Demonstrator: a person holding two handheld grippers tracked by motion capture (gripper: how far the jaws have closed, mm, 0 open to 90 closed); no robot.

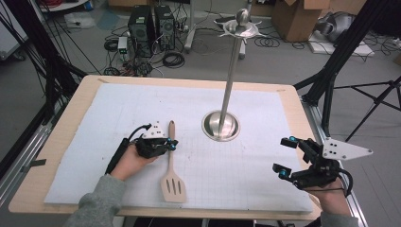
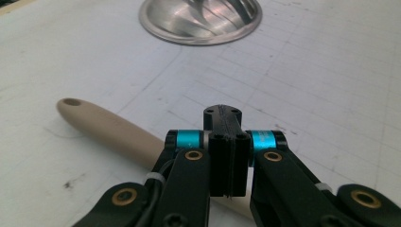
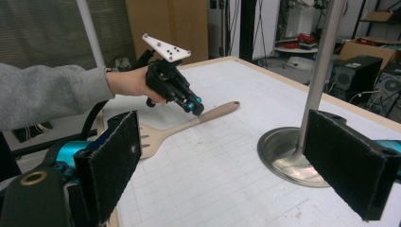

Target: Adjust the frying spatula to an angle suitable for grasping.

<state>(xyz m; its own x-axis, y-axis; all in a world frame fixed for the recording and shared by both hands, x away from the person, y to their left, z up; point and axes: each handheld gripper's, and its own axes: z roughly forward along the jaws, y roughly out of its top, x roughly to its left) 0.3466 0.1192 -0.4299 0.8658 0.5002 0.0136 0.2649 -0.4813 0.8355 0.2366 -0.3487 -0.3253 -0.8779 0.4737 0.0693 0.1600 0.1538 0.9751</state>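
Note:
A beige slotted spatula point(image 1: 170, 163) lies flat on the white gridded mat point(image 1: 246, 179), handle pointing away, head toward the front edge. My left gripper point(image 1: 173, 144) is shut with its pads pressed together and nothing between them; it sits just over the handle's middle. In the left gripper view the handle point(image 2: 108, 125) runs under the shut left gripper point(image 2: 222, 142). My right gripper point(image 1: 283, 155) is open at the front right and holds nothing. The right gripper view looks past its own wide jaws point(image 3: 231, 165) at the spatula point(image 3: 189, 124) and the left gripper point(image 3: 195, 106).
A tall metal stand with a round base point(image 1: 220, 125) rises from the mat's centre, topped by a small dish and ball point(image 1: 242, 21). Its base point(image 2: 201, 21) lies just beyond the spatula handle. Computers, cables and boxes sit on the floor behind the table.

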